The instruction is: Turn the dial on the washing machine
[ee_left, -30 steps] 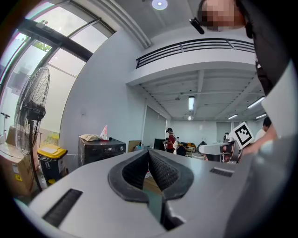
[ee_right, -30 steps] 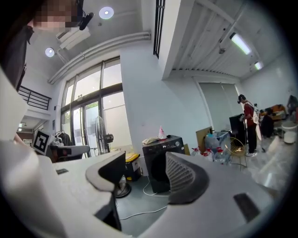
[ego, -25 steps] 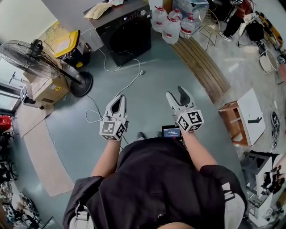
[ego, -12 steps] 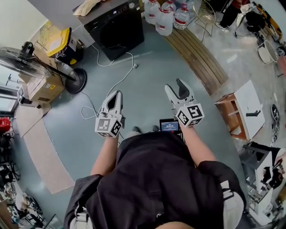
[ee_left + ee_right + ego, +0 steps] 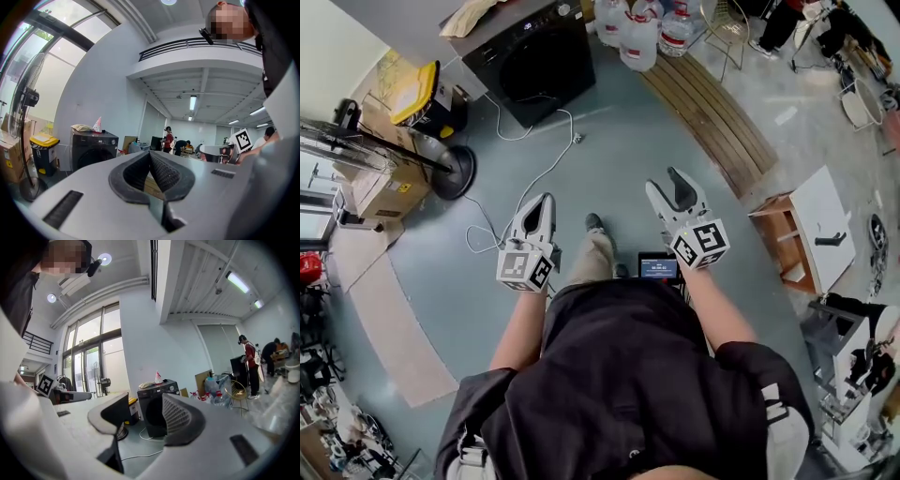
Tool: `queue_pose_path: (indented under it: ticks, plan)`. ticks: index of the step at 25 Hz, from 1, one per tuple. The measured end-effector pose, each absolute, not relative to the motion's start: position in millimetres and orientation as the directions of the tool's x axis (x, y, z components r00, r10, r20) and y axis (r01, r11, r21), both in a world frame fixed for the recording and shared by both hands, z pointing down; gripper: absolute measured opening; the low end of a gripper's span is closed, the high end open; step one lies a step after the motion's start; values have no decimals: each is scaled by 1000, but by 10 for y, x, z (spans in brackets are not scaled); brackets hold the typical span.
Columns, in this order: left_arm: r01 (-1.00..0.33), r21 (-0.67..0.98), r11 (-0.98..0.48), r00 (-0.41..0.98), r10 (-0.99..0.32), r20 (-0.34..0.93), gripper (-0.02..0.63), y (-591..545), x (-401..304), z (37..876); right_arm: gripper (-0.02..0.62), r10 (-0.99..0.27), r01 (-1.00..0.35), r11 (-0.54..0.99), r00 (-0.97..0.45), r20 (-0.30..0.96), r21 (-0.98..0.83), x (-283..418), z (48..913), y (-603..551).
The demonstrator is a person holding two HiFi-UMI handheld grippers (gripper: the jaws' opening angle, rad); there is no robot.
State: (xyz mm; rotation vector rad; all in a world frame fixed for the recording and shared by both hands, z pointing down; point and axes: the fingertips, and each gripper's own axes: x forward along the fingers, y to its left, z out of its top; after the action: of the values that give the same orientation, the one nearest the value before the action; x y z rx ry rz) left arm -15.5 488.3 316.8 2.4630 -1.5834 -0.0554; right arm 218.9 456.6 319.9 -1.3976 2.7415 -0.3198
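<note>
Ahead, the dial [image 5: 565, 10] is seen at the right end of the panel on the washer [image 5: 530, 56], which is set by the wall, well apart from both grippers. The fingers of the left gripper [image 5: 545, 200] are held together. Those of the right gripper [image 5: 664, 183] are kept apart with nothing between them, having just been closing.

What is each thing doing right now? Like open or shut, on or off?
washing machine: door shut.
left hand-held gripper: jaws shut, empty.
right hand-held gripper: jaws open, have just been closing a little, nothing between them.
white cable: lying loose on the floor.
yellow-lidded bin: lid shut.
small screen: lit.
</note>
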Motion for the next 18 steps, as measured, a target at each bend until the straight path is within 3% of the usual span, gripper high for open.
queue_pose_path:
  ticks: [18]
  plan:
    - [-869,232,-436,462,-884,73,-5,2665,-405,3221,225,-810,-810,567,-582,75,-150,1884,2994,2544]
